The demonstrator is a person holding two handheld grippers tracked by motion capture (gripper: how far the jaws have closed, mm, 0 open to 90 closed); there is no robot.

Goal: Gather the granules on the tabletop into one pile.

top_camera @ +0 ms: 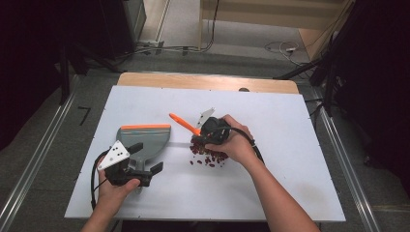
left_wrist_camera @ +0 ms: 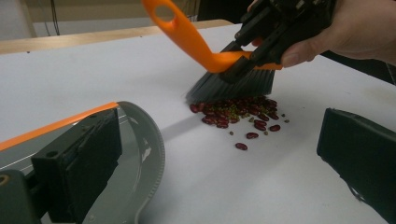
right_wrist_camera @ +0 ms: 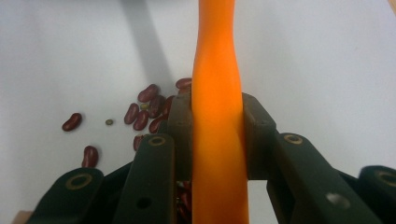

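A small brush with an orange handle (top_camera: 183,123) and dark bristles (left_wrist_camera: 233,85) stands on a heap of red beans (top_camera: 209,155) in the middle of the white table. My right gripper (top_camera: 202,137) is shut on the orange handle (right_wrist_camera: 217,116), one jaw on each side. The bristles touch the far side of the beans (left_wrist_camera: 238,112), and several beans (right_wrist_camera: 144,112) lie loose to the left below the jaws. A grey dustpan (top_camera: 145,137) with an orange lip lies flat to the left of the beans. My left gripper (top_camera: 145,157) sits at its near end, jaws wide apart; one jaw hangs over the dustpan's rim (left_wrist_camera: 156,158).
The white sheet (top_camera: 290,145) covers the table, with a wooden strip (top_camera: 208,81) along the far edge. A few stray beans (left_wrist_camera: 242,146) lie on my side of the heap. Cables and dark stands sit on the floor beyond the table.
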